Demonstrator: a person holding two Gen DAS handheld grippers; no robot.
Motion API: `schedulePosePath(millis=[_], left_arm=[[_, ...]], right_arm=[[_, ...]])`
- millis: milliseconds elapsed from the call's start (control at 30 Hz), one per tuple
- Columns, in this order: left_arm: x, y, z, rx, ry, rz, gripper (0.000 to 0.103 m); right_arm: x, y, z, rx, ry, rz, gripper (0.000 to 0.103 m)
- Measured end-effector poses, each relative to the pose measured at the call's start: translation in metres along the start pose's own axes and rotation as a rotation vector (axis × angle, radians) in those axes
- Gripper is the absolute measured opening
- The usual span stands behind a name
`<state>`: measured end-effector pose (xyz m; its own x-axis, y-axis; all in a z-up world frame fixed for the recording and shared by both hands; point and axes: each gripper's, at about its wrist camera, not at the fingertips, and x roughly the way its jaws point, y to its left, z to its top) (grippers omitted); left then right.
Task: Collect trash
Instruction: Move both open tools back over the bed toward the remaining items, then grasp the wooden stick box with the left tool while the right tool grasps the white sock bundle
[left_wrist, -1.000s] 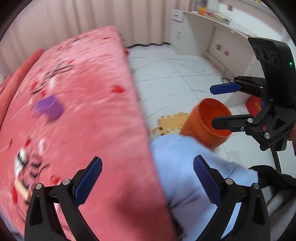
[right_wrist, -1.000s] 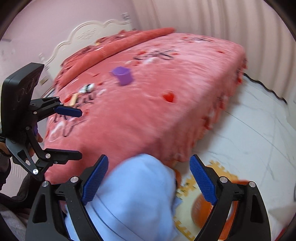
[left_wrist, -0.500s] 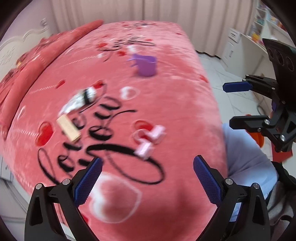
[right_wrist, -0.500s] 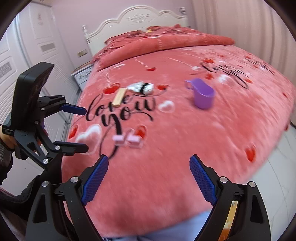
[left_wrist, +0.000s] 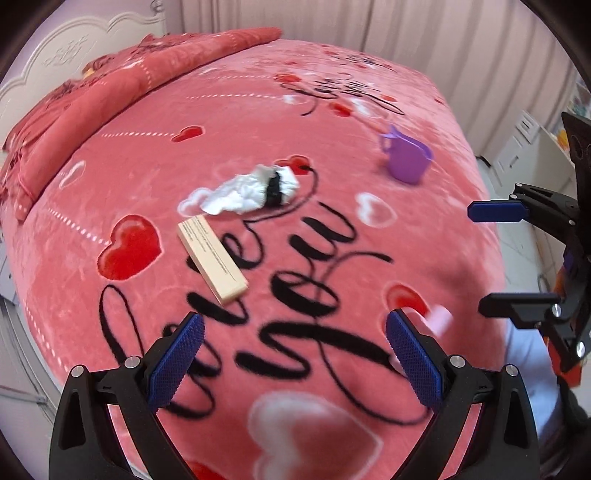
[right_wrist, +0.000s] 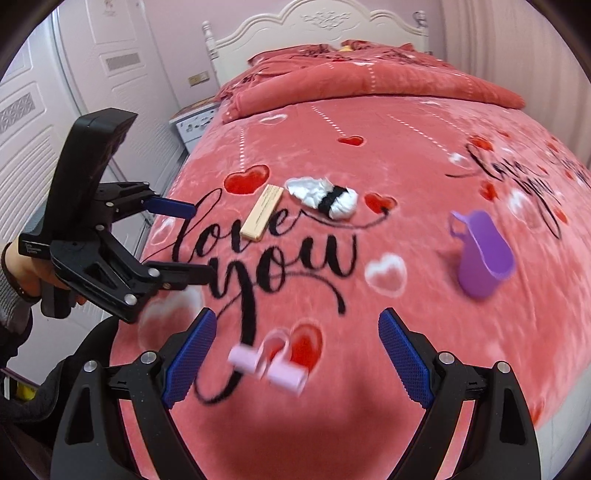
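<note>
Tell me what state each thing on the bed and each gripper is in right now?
Left gripper: open, empty.
Right gripper: open, empty.
Purple cup: upright, handle away from the grippers.
White paper wad: crumpled, black band around it.
Beige box: lying flat.
Pink items: lying side by side; blurred.

place: home bedroom | evidence: bed with pink heart blanket, white carved headboard, curtains

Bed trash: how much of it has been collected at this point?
Nothing looks collected. The crumpled paper, beige box, pink pieces and purple cup all lie on the blanket. Nothing is in hand: left gripper and right gripper have open, empty jaws. Every pickup remains.
</note>
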<state>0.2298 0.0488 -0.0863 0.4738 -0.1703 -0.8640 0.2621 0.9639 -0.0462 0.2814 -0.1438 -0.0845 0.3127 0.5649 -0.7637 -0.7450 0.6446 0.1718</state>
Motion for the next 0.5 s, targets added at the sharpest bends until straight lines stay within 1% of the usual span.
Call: schedulePosePath(millis=[100,233,300,400,467,500], left_arm=[[0.014,0.014,0.009,-0.032,0.004,0.005,0.097],[0.033,0.033,0.017,-0.072,0.008,0.037,0.097],[0.043,0.045,0.019,-0.117,-0.002,0.044,0.097],[0.054,0.058,0.02,-0.169,-0.026,0.078,0.097],[0.061,0.064,0.019,-0.192,-0.033,0.075,0.097],[0.064,0.066,0.018,-0.199,-0.033,0.074,0.097]], right_arm=[[0.023,-0.004,0.018,-0.038,0.014,0.021,0.088],[0.052,-0.012,0.041,-0.084,0.031,0.042,0.088],[0.067,-0.016,0.051,-0.109,0.035,0.042,0.088],[0.09,-0.022,0.066,-0.146,0.039,0.031,0.088],[0.104,-0.026,0.074,-0.165,0.042,0.029,0.088],[0.113,-0.028,0.079,-0.178,0.04,0.022,0.084]])
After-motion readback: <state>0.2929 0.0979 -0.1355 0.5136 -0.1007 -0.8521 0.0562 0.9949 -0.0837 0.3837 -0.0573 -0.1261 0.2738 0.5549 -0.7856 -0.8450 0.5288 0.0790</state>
